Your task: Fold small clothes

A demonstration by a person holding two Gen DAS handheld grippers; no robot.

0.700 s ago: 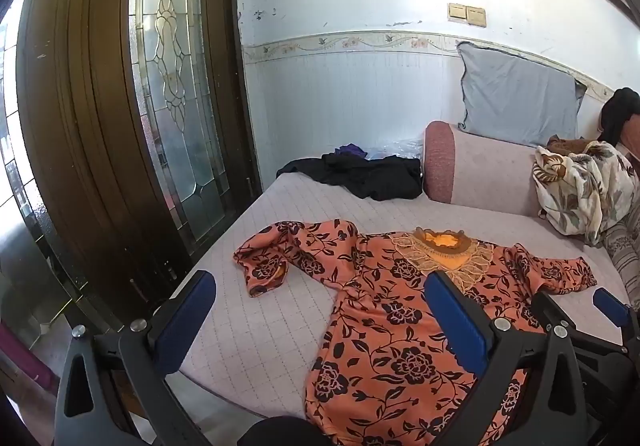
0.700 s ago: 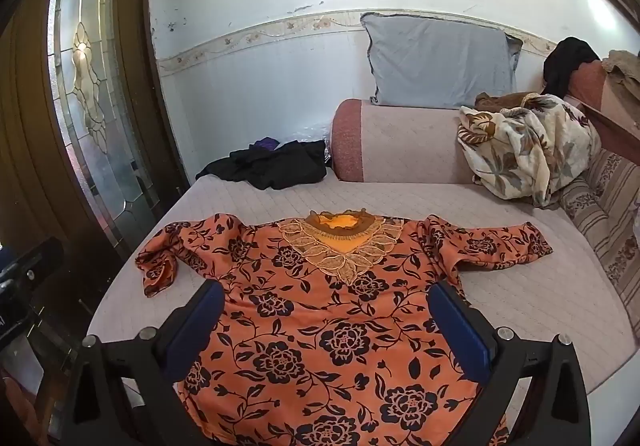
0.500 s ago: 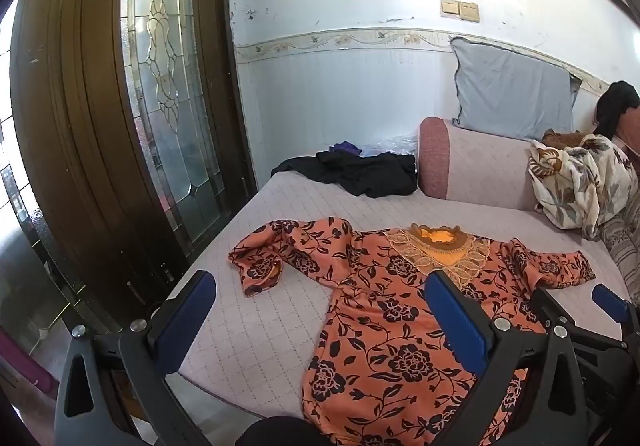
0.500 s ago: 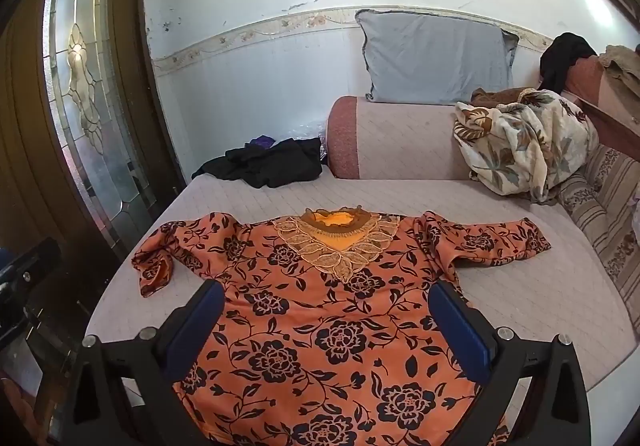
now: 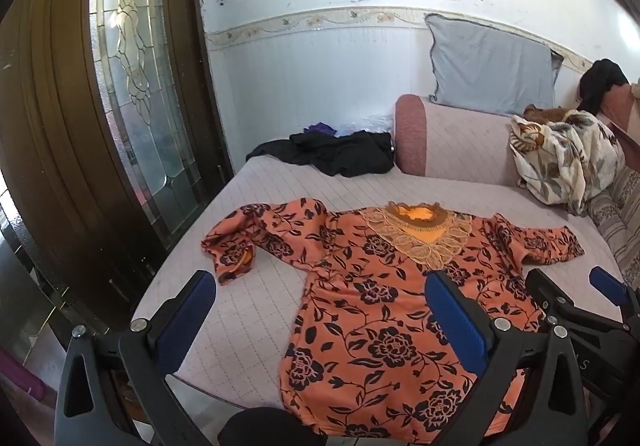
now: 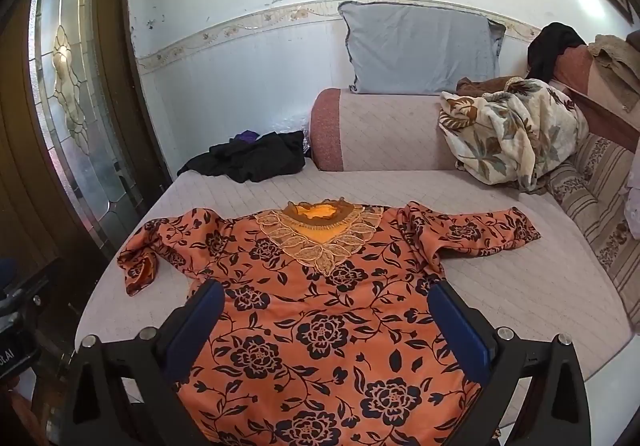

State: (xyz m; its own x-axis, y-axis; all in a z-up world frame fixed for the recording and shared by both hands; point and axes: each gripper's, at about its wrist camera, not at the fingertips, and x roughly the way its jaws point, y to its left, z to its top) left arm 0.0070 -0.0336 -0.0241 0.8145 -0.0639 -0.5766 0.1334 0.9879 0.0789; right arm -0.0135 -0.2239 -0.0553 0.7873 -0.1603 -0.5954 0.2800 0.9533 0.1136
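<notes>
Your left gripper (image 5: 320, 310) hangs with its blue-padded jaws spread as wide as they go and nothing between them; it tips down over the near left part of the orange blouse (image 5: 384, 286). Your right gripper (image 6: 326, 320) is just as wide, also empty, and it points down over the lower middle of the same blouse. In the left wrist view you can see the right gripper's black frame and blue pads beside the blouse's right edge. Neither tool touches the cloth.

The orange blouse, printed with dark flowers, lies spread front-up on the pale quilted cushion (image 6: 520, 286), its hem toward you and its gold lace neckline (image 6: 320, 230) away from you. Its right sleeve (image 6: 480, 234) stretches flat out to the side. Its left sleeve (image 6: 148, 250) is bent and bunched, with the cuff turned back near the cushion's left edge.

Beyond the blouse's neckline, at the far left corner of the cushion, a heap of black clothes (image 6: 252, 160) lies against the wall. Beyond the blouse to the right sits a padded bolster (image 6: 380, 130), with a grey pillow (image 6: 420, 46) propped behind it and a cream leaf-print blanket (image 6: 504, 134) crumpled at its right end. Left of the blouse, past the cushion's edge, stands a dark wooden door with leaded glass (image 5: 136, 86).
</notes>
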